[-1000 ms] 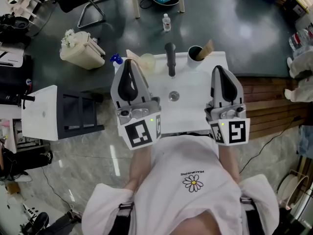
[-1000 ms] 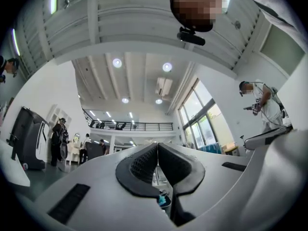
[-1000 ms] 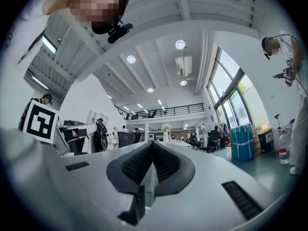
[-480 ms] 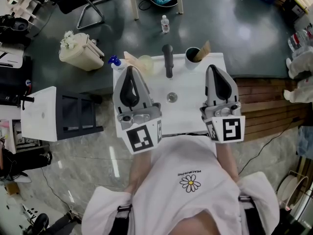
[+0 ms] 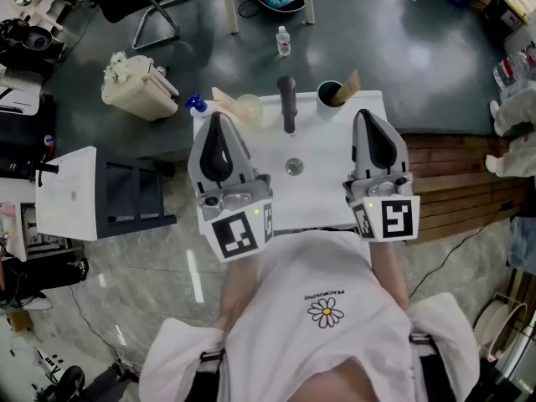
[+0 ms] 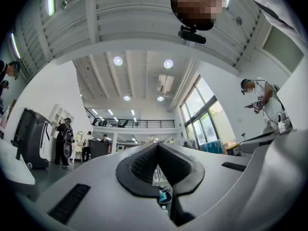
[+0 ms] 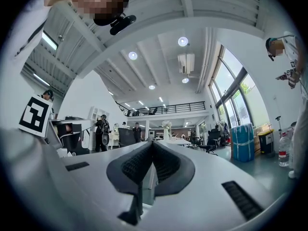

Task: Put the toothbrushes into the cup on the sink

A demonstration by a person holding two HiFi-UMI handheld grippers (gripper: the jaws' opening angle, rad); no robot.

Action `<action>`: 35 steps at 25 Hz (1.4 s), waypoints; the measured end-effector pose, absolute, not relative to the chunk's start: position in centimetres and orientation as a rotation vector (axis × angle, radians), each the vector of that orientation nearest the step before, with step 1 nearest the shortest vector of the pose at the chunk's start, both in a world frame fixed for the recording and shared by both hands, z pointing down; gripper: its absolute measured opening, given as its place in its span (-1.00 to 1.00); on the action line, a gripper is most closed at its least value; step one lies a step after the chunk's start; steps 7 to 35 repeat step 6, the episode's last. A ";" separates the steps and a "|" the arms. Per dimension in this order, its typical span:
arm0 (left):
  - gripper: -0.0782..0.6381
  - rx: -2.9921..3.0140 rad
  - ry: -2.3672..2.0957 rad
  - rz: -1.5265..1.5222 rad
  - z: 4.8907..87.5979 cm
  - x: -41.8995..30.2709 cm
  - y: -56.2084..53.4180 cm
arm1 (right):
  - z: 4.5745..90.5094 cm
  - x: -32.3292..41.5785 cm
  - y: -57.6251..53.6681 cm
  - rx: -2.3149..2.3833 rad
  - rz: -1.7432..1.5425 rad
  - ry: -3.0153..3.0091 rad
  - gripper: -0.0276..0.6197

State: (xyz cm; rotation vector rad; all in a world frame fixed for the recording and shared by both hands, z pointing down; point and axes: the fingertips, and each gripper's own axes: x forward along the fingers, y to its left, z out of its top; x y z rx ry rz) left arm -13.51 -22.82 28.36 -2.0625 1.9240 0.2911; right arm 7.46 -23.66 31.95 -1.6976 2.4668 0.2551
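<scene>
The white sink (image 5: pixel 322 182) stands below me, with a black faucet (image 5: pixel 287 103) at its back. Right of the faucet is a dark cup (image 5: pixel 330 93) with a tan piece (image 5: pixel 353 85) leaning at its rim. I cannot make out any toothbrushes. My left gripper (image 5: pixel 216 120) is held over the sink's left edge and my right gripper (image 5: pixel 366 115) over its right edge. Both are raised and shut on nothing. In the gripper views the left gripper (image 6: pixel 157 146) and the right gripper (image 7: pixel 152 143) point out into the hall, jaws closed tip to tip.
A pale cup (image 5: pixel 249 105) and a blue object (image 5: pixel 198 102) sit at the sink's back left. On the floor are a cream bin (image 5: pixel 134 86), a black rack (image 5: pixel 134 193), a white table (image 5: pixel 71 193) and a small bottle (image 5: pixel 283 40). Wooden boards (image 5: pixel 452 174) lie to the right.
Both grippers have shifted only slightly. The right one drew a little left and up, and the left one edged left. Both stay shut.
</scene>
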 end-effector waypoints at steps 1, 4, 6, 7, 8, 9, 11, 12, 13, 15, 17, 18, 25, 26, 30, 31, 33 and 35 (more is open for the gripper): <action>-0.74 -2.063 1.924 0.291 28.4 -13.5 -22.8 | 32.0 7.5 -23.7 -1.700 0.252 2.466 -0.88; -0.74 -2.066 1.922 0.289 28.4 -13.4 -22.9 | 32.1 7.7 -23.8 -1.706 0.244 2.464 -0.88; -0.74 -2.068 1.923 0.285 28.5 -13.4 -23.0 | 32.1 7.8 -23.9 -1.706 0.242 2.463 -0.88; -0.74 -2.068 1.923 0.285 28.5 -13.4 -23.0 | 32.1 7.8 -23.9 -1.706 0.242 2.463 -0.88; -0.74 -2.068 1.923 0.285 28.5 -13.4 -23.0 | 32.1 7.8 -23.9 -1.706 0.242 2.463 -0.88; -0.74 -2.068 1.923 0.285 28.5 -13.4 -23.0 | 32.1 7.8 -23.9 -1.706 0.242 2.463 -0.88; -0.74 -2.068 1.923 0.285 28.5 -13.4 -23.0 | 32.1 7.8 -23.9 -1.706 0.242 2.463 -0.88; -0.74 -2.068 1.923 0.285 28.5 -13.4 -23.0 | 32.1 7.8 -23.9 -1.706 0.242 2.463 -0.88; -0.74 -2.068 1.923 0.285 28.5 -13.4 -23.0 | 32.1 7.8 -23.9 -1.706 0.242 2.463 -0.88; -0.74 -2.068 1.923 0.285 28.5 -13.4 -23.0 | 32.1 7.8 -23.9 -1.706 0.242 2.463 -0.88; -0.74 -2.068 1.923 0.285 28.5 -13.4 -23.0 | 32.1 7.8 -23.9 -1.706 0.242 2.463 -0.88; -0.74 -2.068 1.923 0.285 28.5 -13.4 -23.0 | 32.1 7.8 -23.9 -1.706 0.242 2.463 -0.88; -0.74 -2.068 1.923 0.285 28.5 -13.4 -23.0 | 32.1 7.8 -23.9 -1.706 0.242 2.463 -0.88; -0.74 -2.068 1.923 0.285 28.5 -13.4 -23.0 | 32.1 7.8 -23.9 -1.706 0.242 2.463 -0.88; -0.74 -2.068 1.923 0.285 28.5 -13.4 -23.0 | 32.1 7.8 -23.9 -1.706 0.242 2.463 -0.88; -0.74 -2.068 1.923 0.285 28.5 -13.4 -23.0 | 32.1 7.8 -23.9 -1.706 0.242 2.463 -0.88; -0.74 -2.068 1.923 0.285 28.5 -13.4 -23.0 | 32.1 7.8 -23.9 -1.706 0.242 2.463 -0.88; -0.74 -2.068 1.923 0.285 28.5 -13.4 -23.0 | 32.1 7.8 -23.9 -1.706 0.242 2.463 -0.88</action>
